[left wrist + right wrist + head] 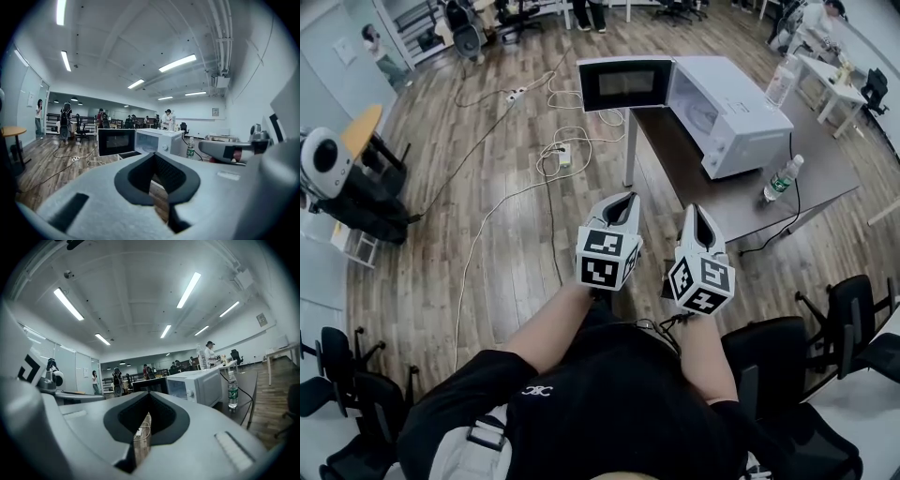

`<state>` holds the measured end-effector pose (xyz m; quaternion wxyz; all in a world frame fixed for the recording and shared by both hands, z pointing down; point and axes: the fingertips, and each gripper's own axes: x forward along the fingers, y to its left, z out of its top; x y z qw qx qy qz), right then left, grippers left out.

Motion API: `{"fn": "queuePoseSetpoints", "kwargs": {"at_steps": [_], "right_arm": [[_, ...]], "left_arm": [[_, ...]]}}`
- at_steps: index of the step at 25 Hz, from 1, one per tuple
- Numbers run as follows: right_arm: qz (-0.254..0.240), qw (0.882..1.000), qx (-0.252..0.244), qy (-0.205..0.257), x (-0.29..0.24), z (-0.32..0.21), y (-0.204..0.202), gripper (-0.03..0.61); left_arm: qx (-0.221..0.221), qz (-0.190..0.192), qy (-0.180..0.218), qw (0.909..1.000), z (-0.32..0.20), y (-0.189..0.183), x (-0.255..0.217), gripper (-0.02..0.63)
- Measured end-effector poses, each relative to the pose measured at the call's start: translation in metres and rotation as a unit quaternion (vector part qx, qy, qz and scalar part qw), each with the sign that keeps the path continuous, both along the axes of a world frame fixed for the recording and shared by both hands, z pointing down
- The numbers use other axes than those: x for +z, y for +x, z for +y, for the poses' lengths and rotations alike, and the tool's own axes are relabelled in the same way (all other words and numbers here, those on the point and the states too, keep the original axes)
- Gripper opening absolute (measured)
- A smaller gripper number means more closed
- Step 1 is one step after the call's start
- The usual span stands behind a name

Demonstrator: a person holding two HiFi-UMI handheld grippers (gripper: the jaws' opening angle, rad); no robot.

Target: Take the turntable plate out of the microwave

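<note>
Left gripper [624, 198] and right gripper [697, 209] both pinched shut, empty, well short of the table [739, 204]. Plate [702, 115] lies inside the open microwave [745, 101]. Probably glass: heavy, stiff, slick, breakable, so grip the near rim and keep it level.

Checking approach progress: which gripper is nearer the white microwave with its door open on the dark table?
Right. The right gripper sits at the dark table's near edge, in front of the white microwave; the left gripper is farther left, over the wood floor.
</note>
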<state>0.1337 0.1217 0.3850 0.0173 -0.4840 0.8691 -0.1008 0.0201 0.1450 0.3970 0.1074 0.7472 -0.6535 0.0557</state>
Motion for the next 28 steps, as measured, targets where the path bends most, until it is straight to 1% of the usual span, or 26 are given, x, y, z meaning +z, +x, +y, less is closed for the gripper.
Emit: {"fn": "queuePoseSetpoints", "kwargs": {"at_steps": [7, 10, 14, 18, 21, 28], "right_arm": [[0.01, 1.0, 0.017, 0.004, 0.003, -0.051, -0.009, 0.009], [0.007, 1.0, 0.014, -0.003, 0.007, -0.077, -0.019, 0.009], [-0.01, 1.0, 0.013, -0.008, 0.006, -0.121, -0.03, 0.009], [0.005, 1.0, 0.028, 0.004, 0.001, -0.168, -0.045, 0.009], [0.015, 0.999, 0.034, 0.002, -0.002, -0.203, -0.061, 0.009], [0.023, 0.998, 0.054, 0.0, -0.011, -0.278, -0.094, 0.009]], "left_arm": [[0.016, 0.003, 0.0, 0.9999, -0.057, -0.009, 0.004, 0.005], [0.024, 0.008, -0.004, 0.9997, -0.088, -0.015, 0.008, 0.005], [0.035, 0.013, -0.01, 0.9993, -0.136, -0.026, 0.012, 0.005], [0.05, 0.015, -0.015, 0.9985, -0.187, -0.04, 0.013, 0.005], [0.06, 0.019, -0.017, 0.9979, -0.227, -0.054, 0.008, 0.005], [0.082, 0.029, -0.031, 0.9957, -0.312, -0.086, 0.006, 0.005]]}}
